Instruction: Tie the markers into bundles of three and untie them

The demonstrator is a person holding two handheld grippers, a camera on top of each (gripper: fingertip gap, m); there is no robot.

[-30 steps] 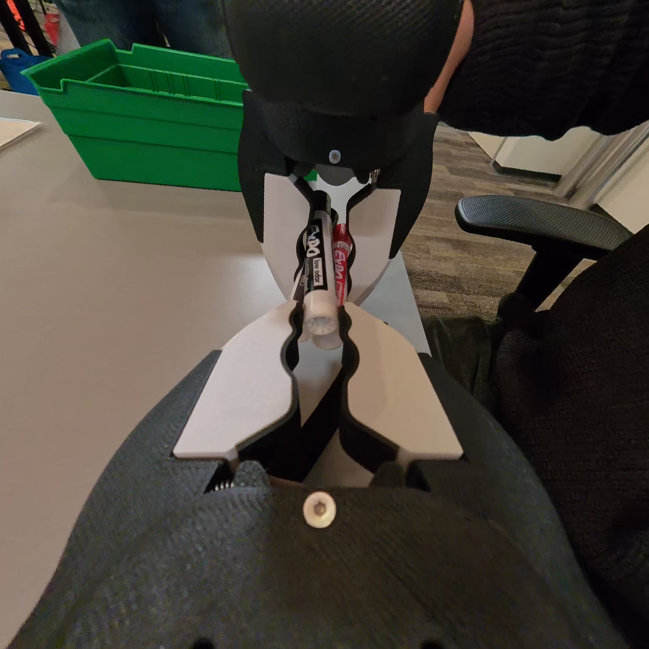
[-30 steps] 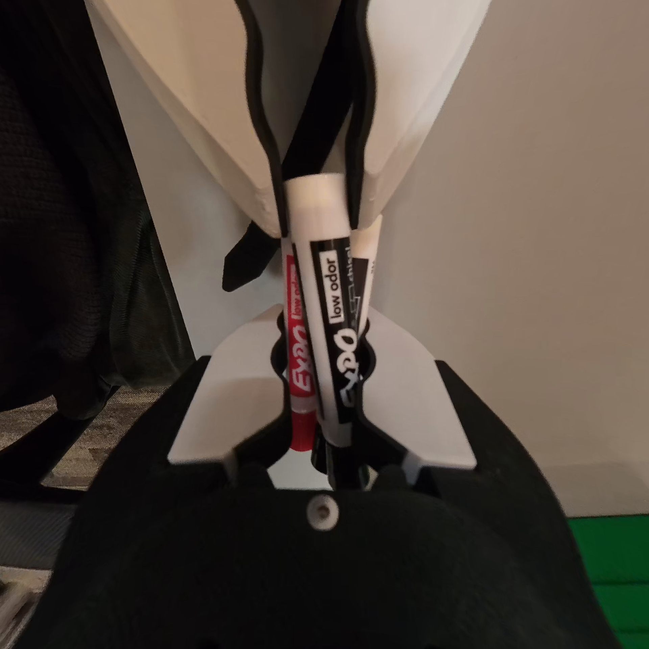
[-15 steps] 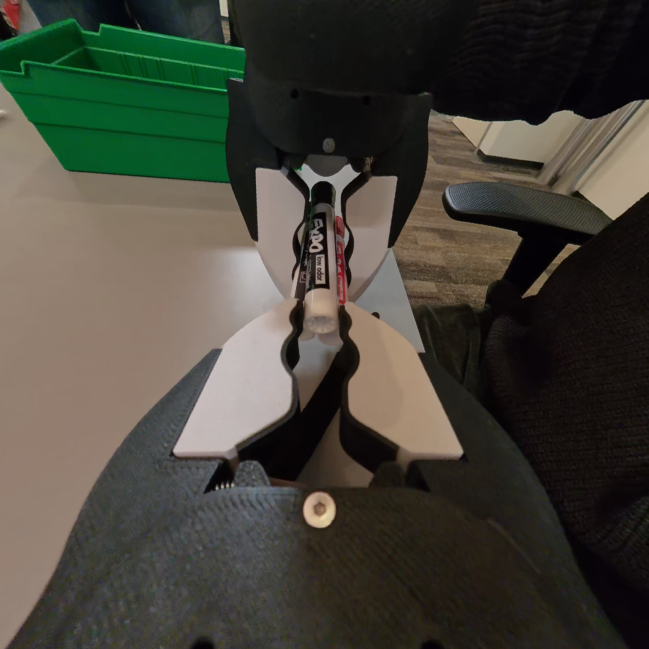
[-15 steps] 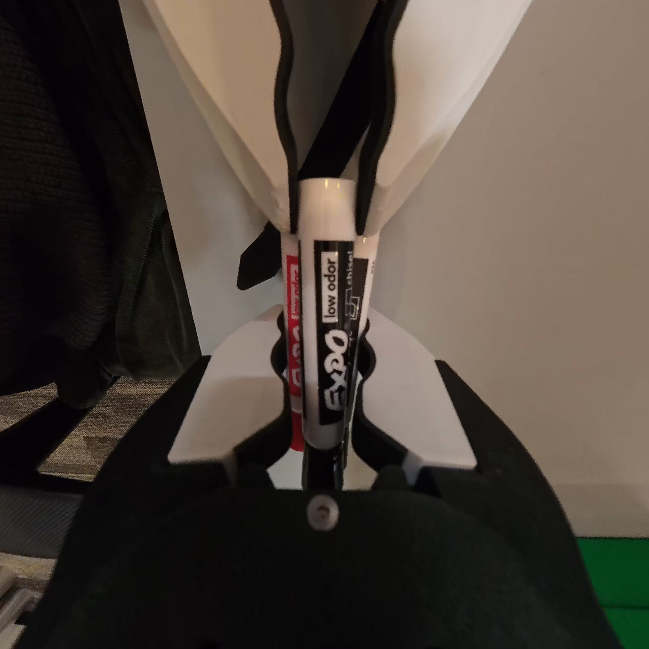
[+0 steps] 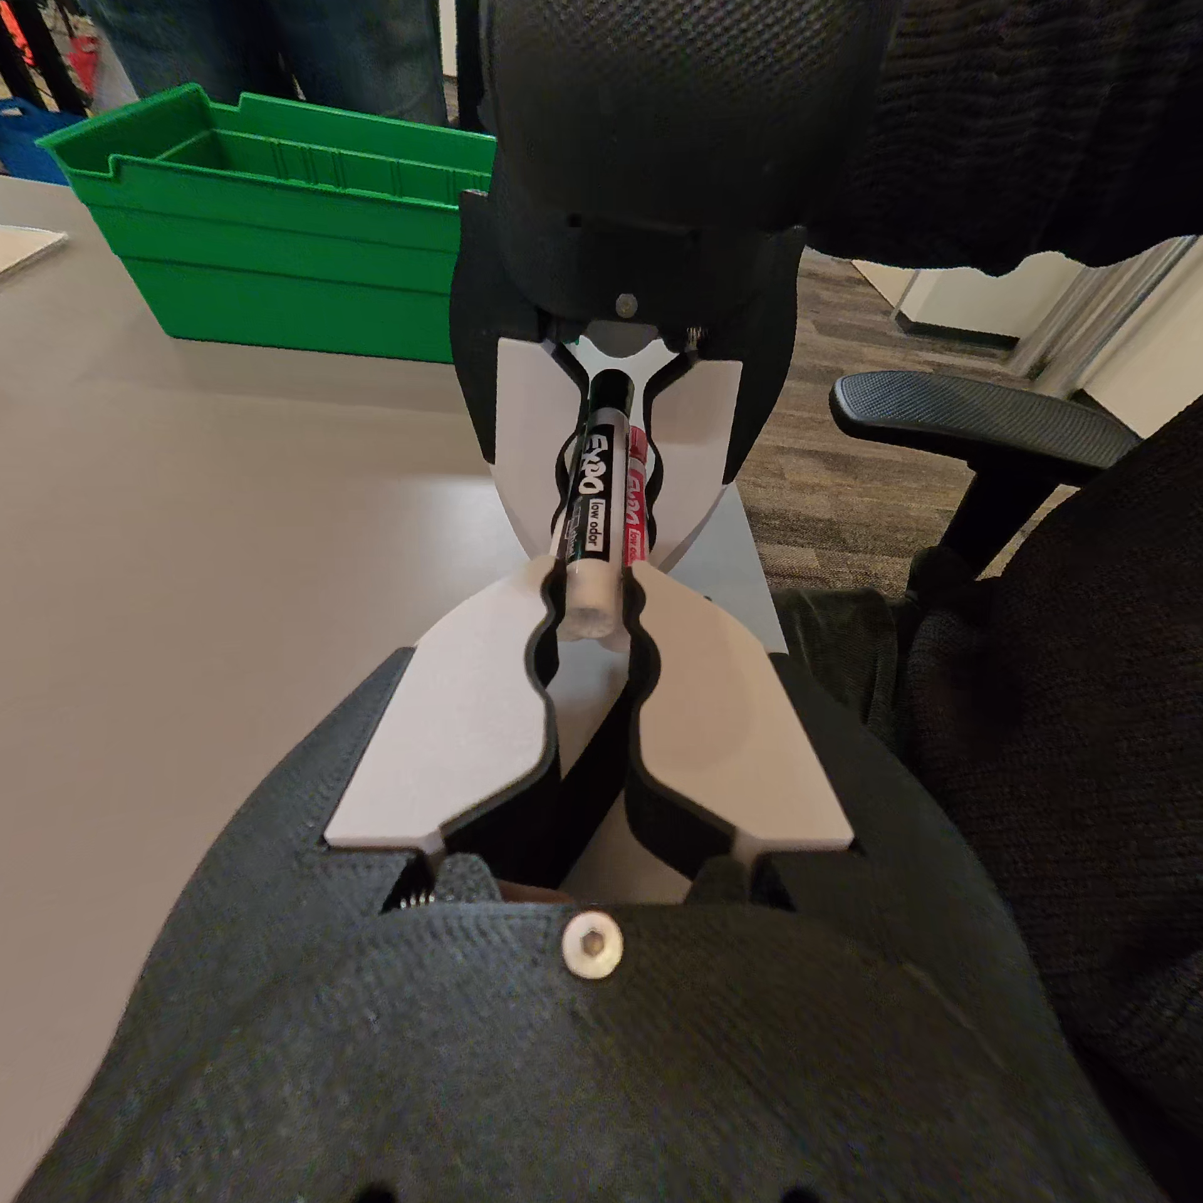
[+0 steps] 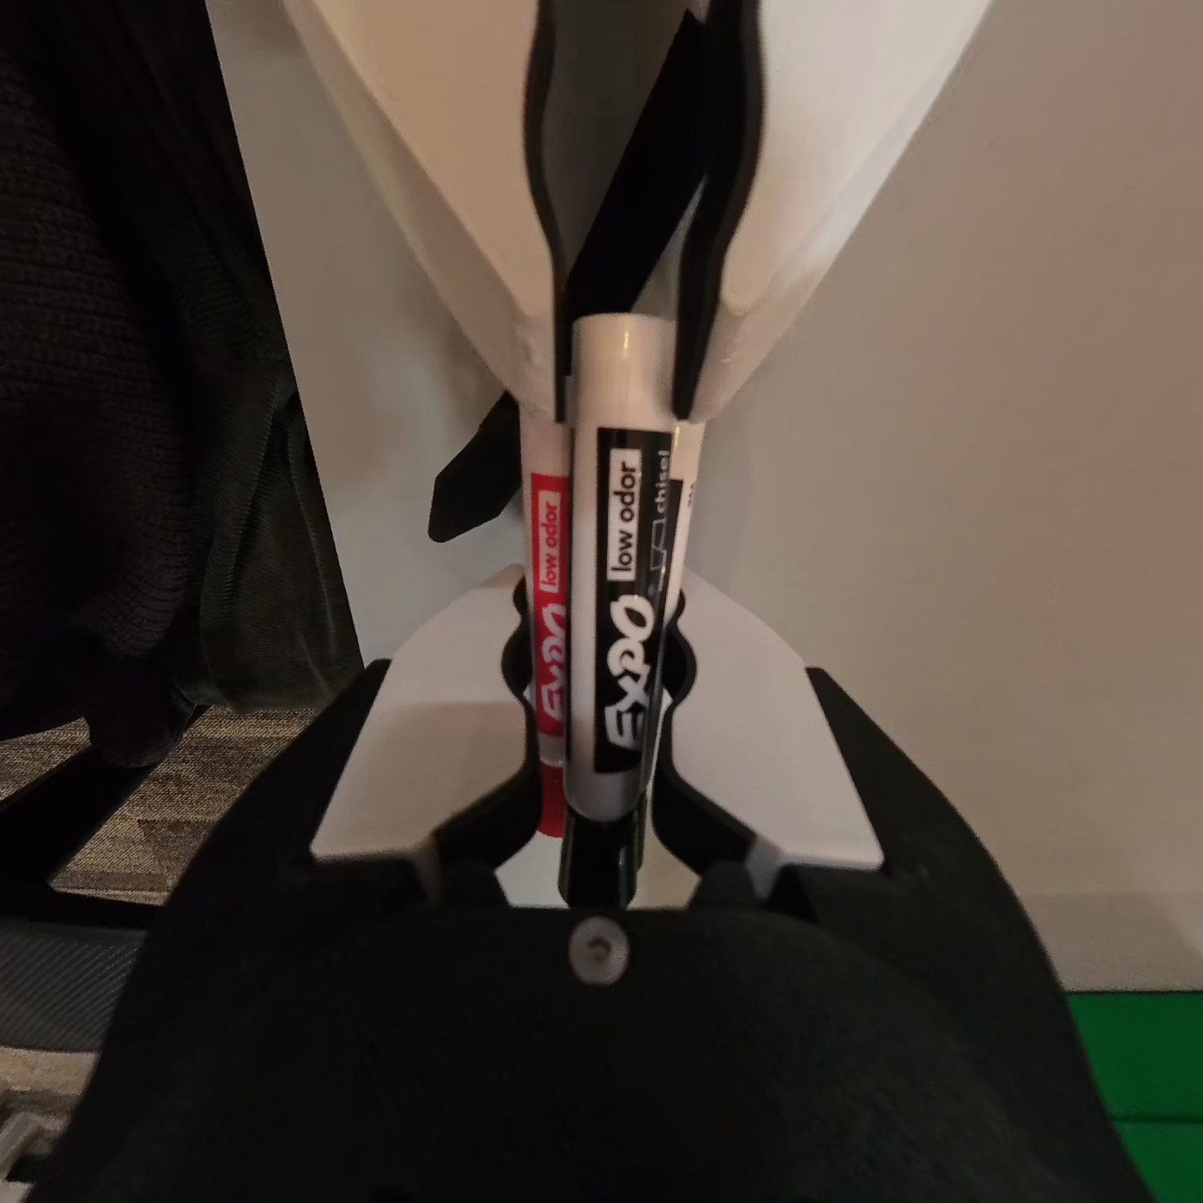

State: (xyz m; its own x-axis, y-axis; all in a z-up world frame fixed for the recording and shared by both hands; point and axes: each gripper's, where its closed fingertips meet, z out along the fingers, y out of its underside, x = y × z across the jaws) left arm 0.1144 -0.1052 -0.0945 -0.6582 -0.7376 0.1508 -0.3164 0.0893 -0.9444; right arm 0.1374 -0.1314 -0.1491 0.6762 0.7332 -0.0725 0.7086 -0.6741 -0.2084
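Note:
A bundle of markers is held end to end between my two grippers, above the table's right edge. The black marker [image 5: 589,495] lies on top, with the red marker [image 5: 636,514] beside it. My left gripper [image 5: 592,579] is shut on the white butt ends. My right gripper [image 5: 605,553] faces it and is shut on the barrels near the caps. In the right wrist view the black marker [image 6: 625,618], the red marker [image 6: 547,618] and a third marker [image 6: 685,475] behind them sit in my right gripper [image 6: 599,586]. The left gripper [image 6: 622,403] is above. A black strap end [image 6: 469,495] sticks out to the left.
A green plastic bin [image 5: 273,247] stands at the back of the beige table [image 5: 228,553]. A black office chair armrest [image 5: 976,416] and a person's dark clothing [image 5: 1041,716] are on the right, off the table edge. A white sheet corner [image 5: 26,250] lies at the far left. My hands' fingertips stand some 7 cm from each other.
Both grippers keep their hold on the bundle. The pair has shifted slightly over the table and the markers now sit straighter between the jaws.

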